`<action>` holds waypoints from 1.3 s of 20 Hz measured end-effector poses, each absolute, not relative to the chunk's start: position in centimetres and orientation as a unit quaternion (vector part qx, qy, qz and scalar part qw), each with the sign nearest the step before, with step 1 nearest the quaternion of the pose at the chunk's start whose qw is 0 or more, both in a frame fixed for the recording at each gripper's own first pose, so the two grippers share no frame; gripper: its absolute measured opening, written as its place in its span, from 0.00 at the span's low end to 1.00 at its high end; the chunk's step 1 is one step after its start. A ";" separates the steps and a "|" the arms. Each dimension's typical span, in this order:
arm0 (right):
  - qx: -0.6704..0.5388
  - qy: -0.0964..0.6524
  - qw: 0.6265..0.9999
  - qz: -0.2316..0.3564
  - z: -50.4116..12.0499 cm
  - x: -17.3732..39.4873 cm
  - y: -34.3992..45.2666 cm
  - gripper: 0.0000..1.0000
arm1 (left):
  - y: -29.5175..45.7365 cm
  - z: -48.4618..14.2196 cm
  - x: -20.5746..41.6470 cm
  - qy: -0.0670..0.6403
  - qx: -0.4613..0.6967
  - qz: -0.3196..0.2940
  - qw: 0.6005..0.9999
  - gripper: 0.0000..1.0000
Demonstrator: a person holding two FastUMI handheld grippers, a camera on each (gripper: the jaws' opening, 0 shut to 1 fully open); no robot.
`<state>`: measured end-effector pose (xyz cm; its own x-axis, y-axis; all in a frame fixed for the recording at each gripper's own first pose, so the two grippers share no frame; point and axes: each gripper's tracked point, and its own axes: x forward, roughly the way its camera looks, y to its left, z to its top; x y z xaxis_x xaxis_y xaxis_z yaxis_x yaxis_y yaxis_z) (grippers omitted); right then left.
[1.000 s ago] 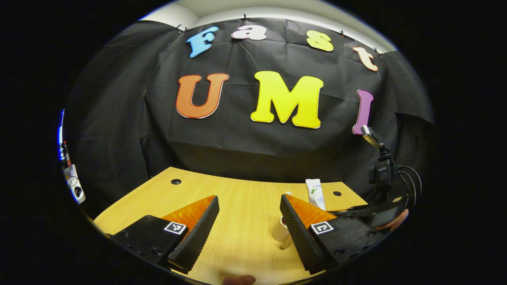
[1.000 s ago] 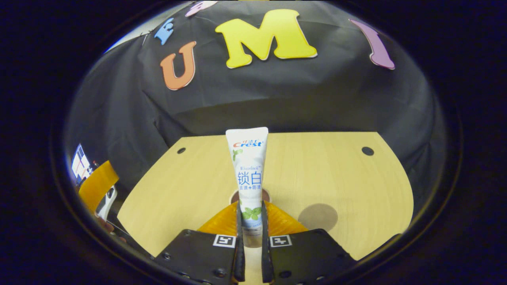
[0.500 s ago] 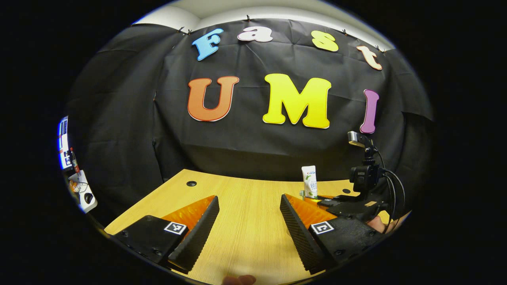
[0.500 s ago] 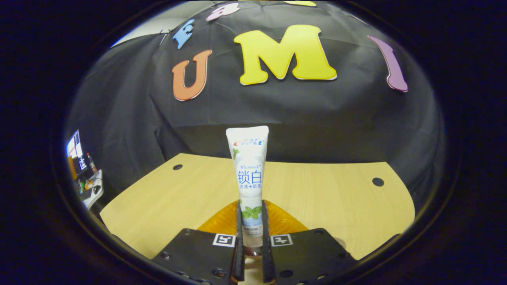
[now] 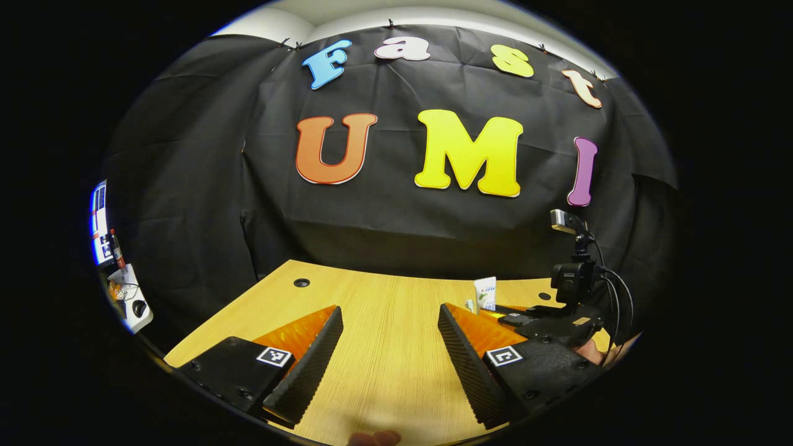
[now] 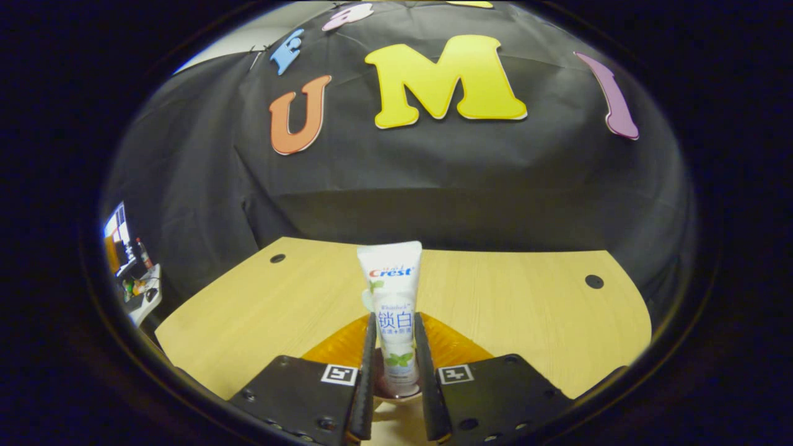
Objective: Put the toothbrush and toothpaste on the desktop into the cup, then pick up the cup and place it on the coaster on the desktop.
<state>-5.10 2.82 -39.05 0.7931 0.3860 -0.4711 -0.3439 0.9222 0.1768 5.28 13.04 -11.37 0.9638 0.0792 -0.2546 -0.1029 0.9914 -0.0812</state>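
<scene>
A: In the left gripper view, your left gripper (image 5: 389, 356) has its jaws wide, empty, over the bare worktop (image 5: 384, 310). The toothpaste (image 5: 486, 293) stands far right, in the right gripper (image 5: 545, 322).

B: In the right gripper view, your right gripper (image 6: 394, 371) has narrow jaws around the tube, upright, directly above the cup (image 6: 396, 391). Whether they press or have let go, I cannot tell.
</scene>
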 end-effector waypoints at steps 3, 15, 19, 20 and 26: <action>0.053 0.254 0.944 0.202 -38.1 -6.5 2.7 0.42 | 12.4 -11.2 5.6 0.124 -0.049 0.040 0.990 0.98; 0.045 0.219 0.955 0.195 -32.3 -13.0 -3.3 0.96 | 7.1 -9.6 5.3 0.117 -0.070 0.006 0.991 0.98; 0.028 0.215 0.959 0.184 -30.8 -17.2 -7.9 0.96 | 4.1 -9.8 4.2 0.140 -0.080 -0.012 0.987 0.98; 0.027 0.217 0.959 0.183 -30.4 -18.2 -9.0 0.96 | 3.4 -10.5 4.0 0.155 -0.082 -0.016 0.984 0.98; 0.019 0.217 0.963 0.156 -28.9 -22.8 -16.1 0.93 | -1.2 -16.6 4.0 0.296 -0.101 -0.044 0.949 0.98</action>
